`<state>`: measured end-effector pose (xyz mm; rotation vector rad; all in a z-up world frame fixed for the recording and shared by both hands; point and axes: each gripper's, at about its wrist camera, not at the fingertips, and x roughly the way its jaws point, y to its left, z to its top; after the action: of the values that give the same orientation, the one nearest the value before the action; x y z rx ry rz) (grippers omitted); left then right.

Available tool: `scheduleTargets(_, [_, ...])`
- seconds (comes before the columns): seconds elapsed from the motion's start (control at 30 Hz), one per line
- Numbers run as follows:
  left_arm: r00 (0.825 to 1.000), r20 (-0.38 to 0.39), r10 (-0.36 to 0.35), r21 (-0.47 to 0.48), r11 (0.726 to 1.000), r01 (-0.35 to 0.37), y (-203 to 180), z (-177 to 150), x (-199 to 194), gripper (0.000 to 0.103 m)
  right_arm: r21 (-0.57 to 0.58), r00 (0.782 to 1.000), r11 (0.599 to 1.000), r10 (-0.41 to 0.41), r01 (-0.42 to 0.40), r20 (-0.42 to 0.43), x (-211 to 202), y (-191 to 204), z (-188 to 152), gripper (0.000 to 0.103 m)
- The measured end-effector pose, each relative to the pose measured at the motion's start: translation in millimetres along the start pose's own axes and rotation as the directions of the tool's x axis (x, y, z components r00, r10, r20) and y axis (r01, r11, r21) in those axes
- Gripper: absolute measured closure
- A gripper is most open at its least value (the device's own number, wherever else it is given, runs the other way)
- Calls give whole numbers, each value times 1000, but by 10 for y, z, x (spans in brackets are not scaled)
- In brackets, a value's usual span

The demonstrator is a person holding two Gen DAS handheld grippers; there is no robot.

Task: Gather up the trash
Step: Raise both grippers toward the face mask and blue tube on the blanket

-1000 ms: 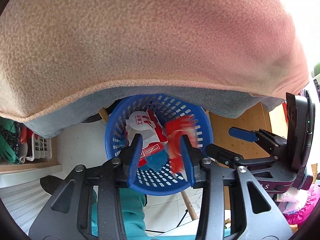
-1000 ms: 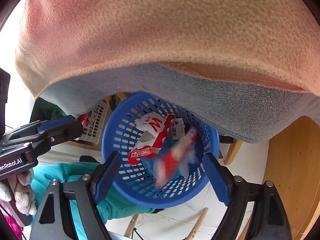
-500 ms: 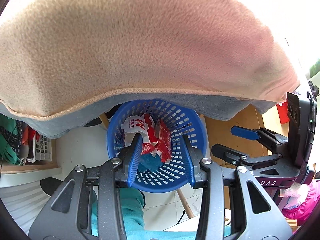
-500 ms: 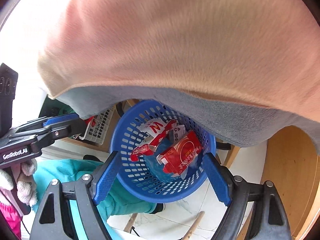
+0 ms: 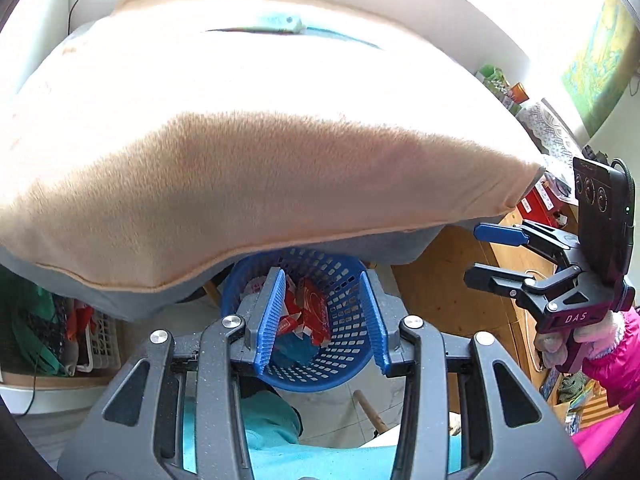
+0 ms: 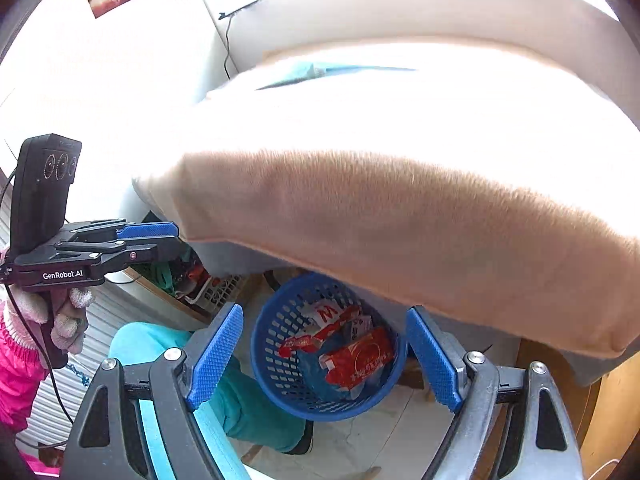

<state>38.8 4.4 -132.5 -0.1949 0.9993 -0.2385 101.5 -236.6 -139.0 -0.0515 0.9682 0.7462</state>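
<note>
Right wrist: crumpled red-and-white wrappers (image 6: 352, 356) fill blue basket (image 6: 280, 384).

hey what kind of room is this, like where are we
Most likely a lived-in room at home. A table draped in a peach fleece cloth fills the view, a blue plastic basket of wrappers sits on the tiled floor beneath its edge, and a wooden cabinet stands alongside.
</note>
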Motion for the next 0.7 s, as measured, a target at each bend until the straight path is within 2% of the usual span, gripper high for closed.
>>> scheduleTargets(0.03, [1000, 17, -5, 9, 1000, 5, -14, 46, -61, 64, -13, 1000, 1000, 2, -2, 23, -62, 6, 55, 18])
scheduleTargets(0.1, [999, 53, -9, 30, 1000, 7, -28, 162, -170, 53, -37, 998, 999, 9, -6, 70, -184, 11, 192, 18])
scheduleTargets(0.13, [997, 75, -10, 42, 999, 7, -35, 228, -226, 51, -49, 996, 999, 10, -6, 88, -222, 6, 266, 18])
scheduleTargets(0.3, [989, 151, 4, 90, 996, -17, 31, 636, -379, 50, -155, 986, 986, -30, 56, 164, -331, 57, 680, 18])
scheduleTargets(0.43, [986, 167, -8, 82, 997, -6, 216, 1009, -331, 50, -219, 989, 972, -58, 87, 138, -205, 28, 1049, 18])
scheduleTargets(0.57, [985, 147, -85, 33, 996, 81, 458, 1356, -183, 50, -251, 993, 964, -66, 90, 101, 3, -43, 1367, 27])
scheduleTargets(0.6, [985, 147, -87, 23, 996, 84, 506, 1429, -143, 50, -266, 992, 958, -81, 105, 96, 64, -57, 1434, 30])
scheduleTargets(0.7, [985, 151, -80, 10, 997, 80, 628, 1660, -39, 50, -299, 990, 945, -117, 134, 75, 231, -101, 1608, 30])
